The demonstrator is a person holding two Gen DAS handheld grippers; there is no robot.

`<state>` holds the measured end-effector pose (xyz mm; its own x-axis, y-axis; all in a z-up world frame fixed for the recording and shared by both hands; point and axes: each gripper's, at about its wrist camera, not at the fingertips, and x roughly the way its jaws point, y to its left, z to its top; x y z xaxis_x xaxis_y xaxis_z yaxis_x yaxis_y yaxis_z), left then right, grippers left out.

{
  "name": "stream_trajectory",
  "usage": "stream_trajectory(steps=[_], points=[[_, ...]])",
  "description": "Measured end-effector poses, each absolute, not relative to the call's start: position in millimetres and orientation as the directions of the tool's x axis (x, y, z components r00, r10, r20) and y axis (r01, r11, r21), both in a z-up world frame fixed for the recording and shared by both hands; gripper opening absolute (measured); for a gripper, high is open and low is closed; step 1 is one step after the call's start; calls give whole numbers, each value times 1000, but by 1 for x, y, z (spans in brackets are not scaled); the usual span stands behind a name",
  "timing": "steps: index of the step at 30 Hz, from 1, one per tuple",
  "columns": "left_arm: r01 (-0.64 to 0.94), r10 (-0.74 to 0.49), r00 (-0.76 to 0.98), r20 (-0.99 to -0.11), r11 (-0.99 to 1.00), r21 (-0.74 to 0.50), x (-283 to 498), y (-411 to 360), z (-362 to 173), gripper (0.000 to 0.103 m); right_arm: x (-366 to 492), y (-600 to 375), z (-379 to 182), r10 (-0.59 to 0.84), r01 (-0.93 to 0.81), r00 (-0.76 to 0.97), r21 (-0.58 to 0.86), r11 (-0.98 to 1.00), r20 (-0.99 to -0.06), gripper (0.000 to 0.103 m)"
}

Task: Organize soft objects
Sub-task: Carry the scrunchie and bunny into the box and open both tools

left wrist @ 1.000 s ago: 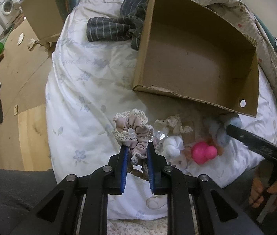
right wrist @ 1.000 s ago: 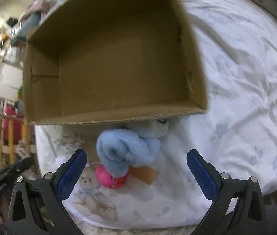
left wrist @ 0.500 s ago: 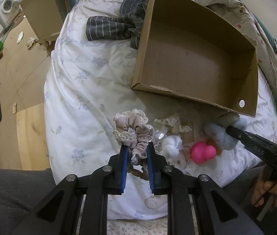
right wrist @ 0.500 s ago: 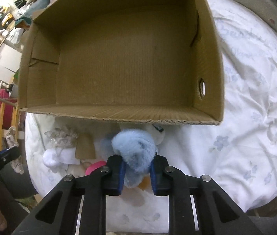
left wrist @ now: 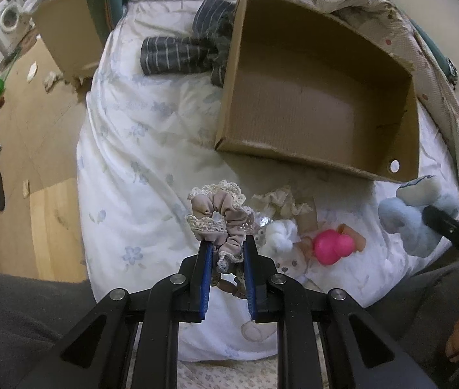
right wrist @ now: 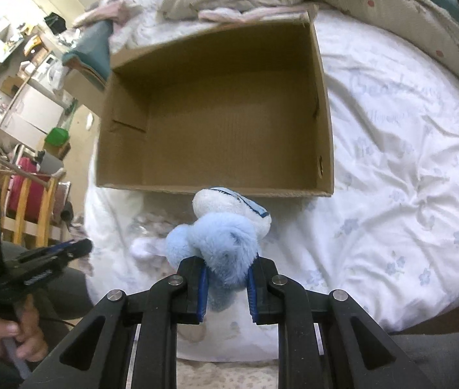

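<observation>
An open cardboard box (left wrist: 310, 103) lies on the white flowered bedspread (left wrist: 151, 149), with nothing inside it. My left gripper (left wrist: 227, 243) is shut on a beige, lace-edged scrunchie (left wrist: 221, 214), held just above the bed in front of the box. My right gripper (right wrist: 227, 264) is shut on a fluffy light-blue plush toy (right wrist: 219, 240), lifted clear of the bed near the box's (right wrist: 229, 129) front wall. In the left wrist view the plush (left wrist: 404, 220) hangs at the right. A pink toy (left wrist: 329, 247), a white soft ball (left wrist: 281, 235) and a frilly beige scrunchie (left wrist: 281, 204) lie between the grippers.
A grey striped garment (left wrist: 177, 53) lies left of the box. A patterned blanket (left wrist: 375, 3) is heaped behind it. The bed's left edge drops to a wooden floor (left wrist: 35, 129) with a second carton (left wrist: 67, 29). A wooden chair (right wrist: 25, 191) stands beside the bed.
My right gripper went from wide open to shut on the blue plush and lifted it off the bed. The left gripper stayed put with the scrunchie.
</observation>
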<state>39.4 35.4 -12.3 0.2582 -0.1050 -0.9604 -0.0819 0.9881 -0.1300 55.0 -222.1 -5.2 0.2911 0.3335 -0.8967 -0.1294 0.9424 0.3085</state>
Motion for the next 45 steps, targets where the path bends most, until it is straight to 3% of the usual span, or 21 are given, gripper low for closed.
stream_trajectory(steps=[7, 21, 45], points=[[-66, -97, 284, -954, 991, -121, 53, 42, 11, 16, 61, -218, 19, 381, -91, 347, 373, 923, -857, 21], [-7, -90, 394, -915, 995, -101, 125, 16, 62, 16, 101, -203, 54, 342, -164, 436, 300, 940, -832, 21], [73, -41, 316, -948, 997, -18, 198, -36, -12, 16, 176, -214, -32, 373, -49, 353, 382, 923, -858, 21]])
